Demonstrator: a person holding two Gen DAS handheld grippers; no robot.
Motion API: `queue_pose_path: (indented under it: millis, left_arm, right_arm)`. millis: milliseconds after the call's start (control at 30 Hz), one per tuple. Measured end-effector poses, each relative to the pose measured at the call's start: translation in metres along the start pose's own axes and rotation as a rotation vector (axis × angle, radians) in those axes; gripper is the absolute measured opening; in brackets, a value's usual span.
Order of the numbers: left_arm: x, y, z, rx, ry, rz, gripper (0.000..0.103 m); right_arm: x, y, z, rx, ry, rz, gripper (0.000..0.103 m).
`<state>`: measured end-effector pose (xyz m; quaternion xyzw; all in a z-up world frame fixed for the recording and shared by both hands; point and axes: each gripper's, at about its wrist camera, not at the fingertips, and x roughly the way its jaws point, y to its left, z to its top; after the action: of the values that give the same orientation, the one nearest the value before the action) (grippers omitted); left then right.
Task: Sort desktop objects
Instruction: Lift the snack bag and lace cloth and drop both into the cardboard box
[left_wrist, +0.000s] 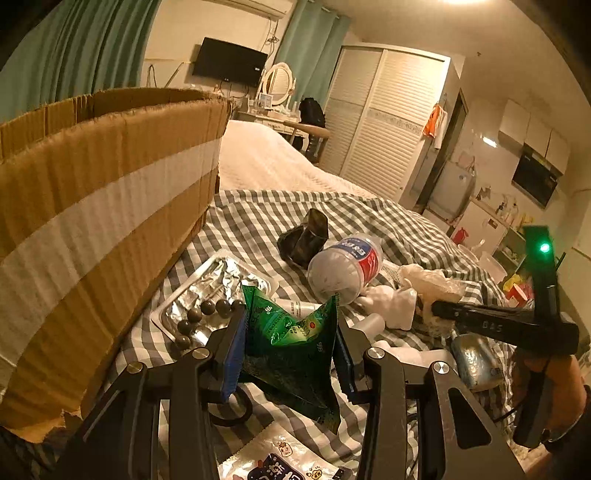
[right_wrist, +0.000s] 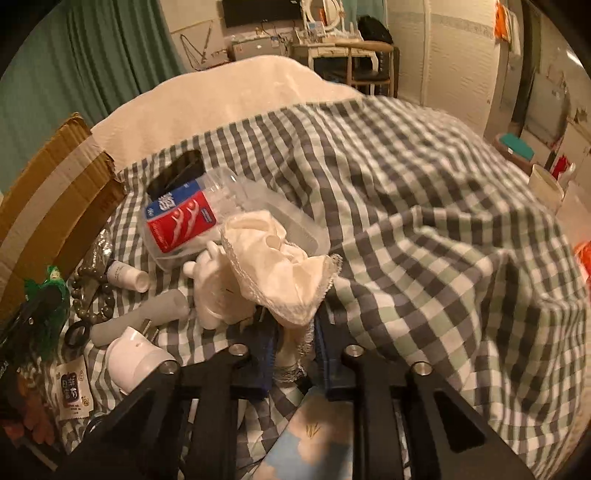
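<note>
My left gripper is shut on a crumpled green packet, which hangs between its blue pads above the checked cloth. The same packet shows at the left edge of the right wrist view. My right gripper is shut on a white lace-edged cloth pinched between its fingers. That cloth rests against a white figurine and a clear plastic bottle with a red and blue label. In the left wrist view the right gripper's black body reaches in from the right.
A tall cardboard box stands at the left. A foil tray with dark beads, a black crumpled item, a small white bottle, a white round device, a snack packet and a blue tissue pack lie around.
</note>
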<state>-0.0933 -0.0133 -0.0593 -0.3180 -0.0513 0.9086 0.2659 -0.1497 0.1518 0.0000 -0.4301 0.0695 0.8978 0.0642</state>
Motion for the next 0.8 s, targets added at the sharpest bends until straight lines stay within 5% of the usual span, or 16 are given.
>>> queue_pose_path:
  millis: [267,600,800]
  left_arm:
    - [-0.026,-0.01,0.014,0.052,-0.083,0.021,0.043]
    - [-0.075,0.004,0.043,0.007,-0.194,-0.002,0.043]
    - [-0.129,0.01,0.062,-0.012,-0.325,-0.017,0.043]
  right_arm:
    - [-0.045,0.017,0.005,-0.049,-0.123,0.009,0.014]
    - [-0.096,0.087,0.024,-0.11,-0.226,0.209,0.014]
    - [-0.124,0.135,0.037,-0.188,-0.283,0.321,0.014]
